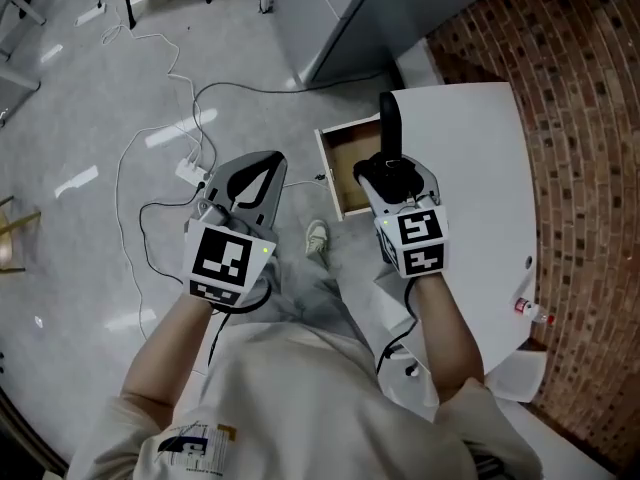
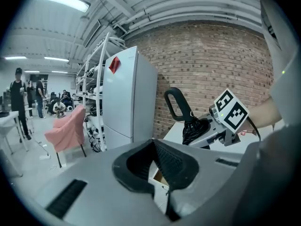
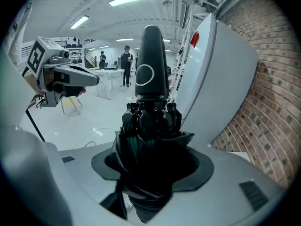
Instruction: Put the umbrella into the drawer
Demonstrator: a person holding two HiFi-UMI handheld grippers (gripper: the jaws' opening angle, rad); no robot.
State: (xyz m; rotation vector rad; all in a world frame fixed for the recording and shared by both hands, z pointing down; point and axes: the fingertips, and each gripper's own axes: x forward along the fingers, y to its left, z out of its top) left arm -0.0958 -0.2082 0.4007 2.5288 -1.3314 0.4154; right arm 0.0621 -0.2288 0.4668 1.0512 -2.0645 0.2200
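Umbrella: a black folded umbrella (image 1: 389, 143), clamped at its bunched canopy. Its handle points away from the person.
Umbrella's place: held in the air. In the head view it lies over the line where the open drawer (image 1: 350, 155) meets the white worktop (image 1: 480, 168). It is not in the drawer.
Handle: a black loop with a round button. In the right gripper view it rises straight up from the folded ribs (image 3: 150, 79).
Right gripper: the right gripper (image 1: 386, 175) has its jaws spread fairly wide and pressed on the umbrella's fabric from both sides. Its marker cube faces the head camera.
Drawer: pulled out from under the worktop, with a brown wooden inside and a white front. I cannot tell whether anything lies in it.
Left gripper: the left gripper (image 1: 271, 160) has its jaw tips together and nothing between them. It is held over the floor to the left of the drawer, apart from the umbrella.
Seen past the left gripper: the drawer's corner shows through the gap behind the closed tips (image 2: 154, 142).
Worktop: white with a rounded outline. A small red-and-white item (image 1: 528, 310) sits near its right edge.
Wall: a brick wall (image 1: 580, 118) runs just beyond the worktop.
Floor: a grey floor (image 1: 90, 118) with white cables (image 1: 150, 143) and a power strip (image 1: 190, 173). The person's shoe (image 1: 316, 236) is in front of the drawer.
Background: a tall white cabinet (image 2: 124, 98) and a pink chair (image 2: 68, 128).
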